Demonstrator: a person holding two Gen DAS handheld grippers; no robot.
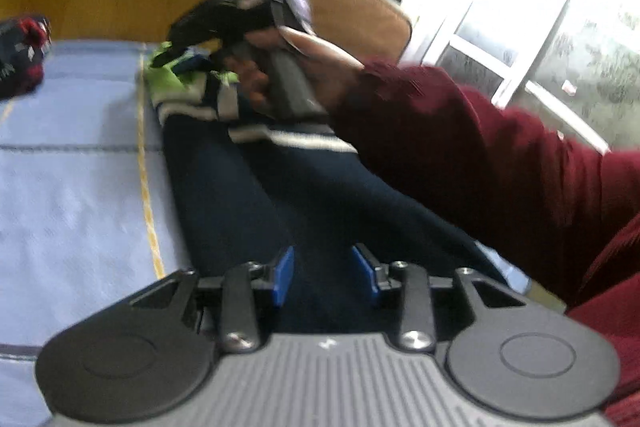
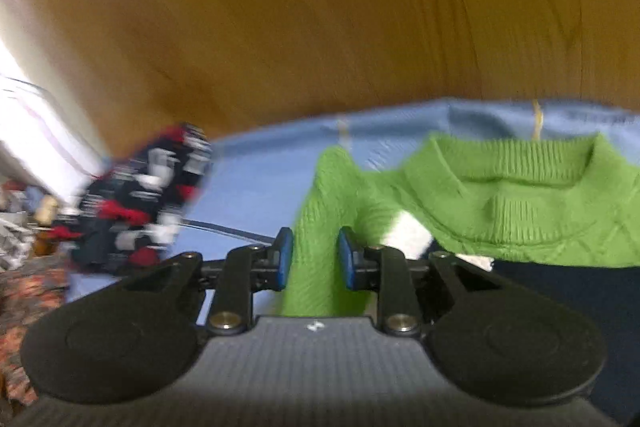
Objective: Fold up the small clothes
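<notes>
With the sweater (image 2: 500, 203) spread flat on the blue blanket (image 2: 256, 183) for folding, I had the right gripper (image 2: 314, 261) pinching its green sleeve (image 2: 320, 227), while the left gripper (image 1: 324, 275) hovered part-open and empty above the navy hem.

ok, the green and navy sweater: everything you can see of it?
The sweater is a small knit, bright green at the ribbed collar and shoulders, then white bands, then a navy body. It lies flat on the light blue cloth, collar toward the wooden wall. One green sleeve runs between the right gripper's blue pads; contact is unclear. The left gripper is open over the navy part.
</notes>
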